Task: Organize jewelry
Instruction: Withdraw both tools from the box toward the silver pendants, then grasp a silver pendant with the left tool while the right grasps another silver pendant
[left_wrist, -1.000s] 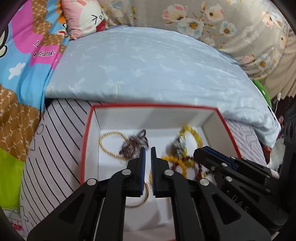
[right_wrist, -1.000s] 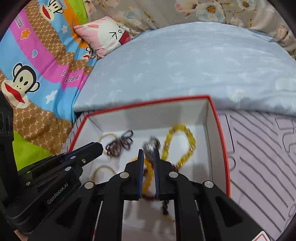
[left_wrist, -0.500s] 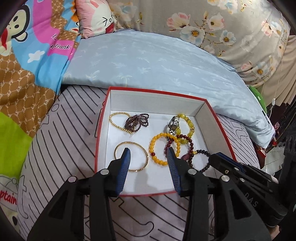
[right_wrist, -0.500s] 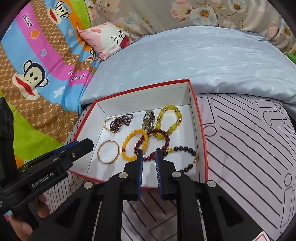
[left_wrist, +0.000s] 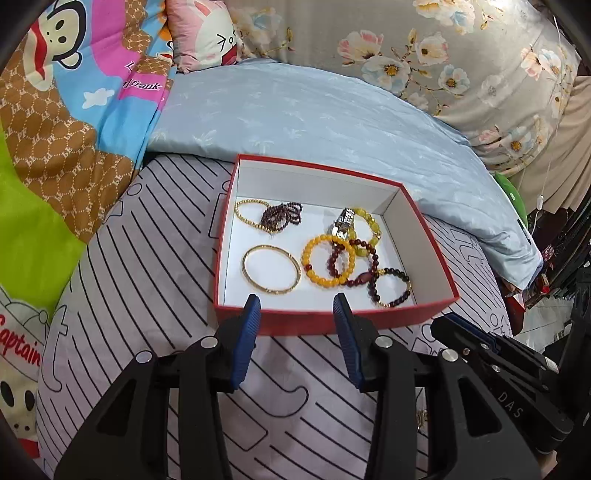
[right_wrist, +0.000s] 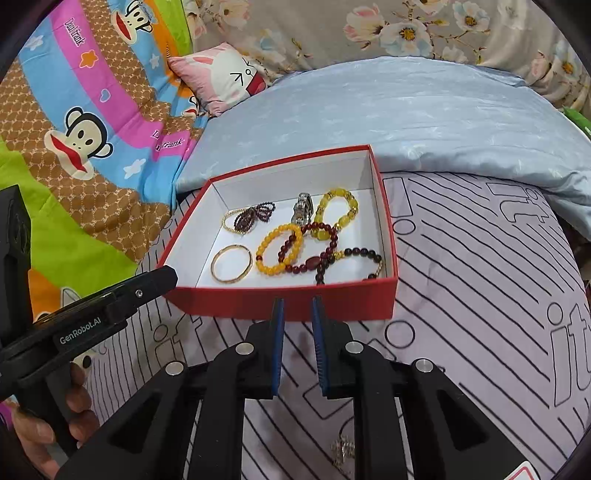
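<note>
A red box (left_wrist: 332, 323) with a white inside lies on the bed; it also shows in the right wrist view (right_wrist: 288, 301). It holds a gold bangle (left_wrist: 270, 273), an orange bead bracelet (left_wrist: 325, 262), dark red bead bracelets (left_wrist: 391, 288), a yellow bracelet (left_wrist: 369, 229), a silver watch (left_wrist: 343, 221) and a purple bead piece (left_wrist: 280, 216). My left gripper (left_wrist: 297, 306) is open and empty at the box's near wall. My right gripper (right_wrist: 297, 306) is slightly open and empty, just short of the near wall. A small gold piece (right_wrist: 343, 452) lies on the sheet under the right gripper.
The box rests on a lilac sheet with black lines (right_wrist: 480, 295). A pale blue pillow (left_wrist: 314, 110) lies behind the box. A cartoon monkey blanket (right_wrist: 85, 129) covers the left. A pink rabbit cushion (right_wrist: 225, 77) sits at the back.
Both grippers have pulled back out of the box to its near wall. The left gripper has opened wide; the right has opened a little. The jewelry stays in the box.
</note>
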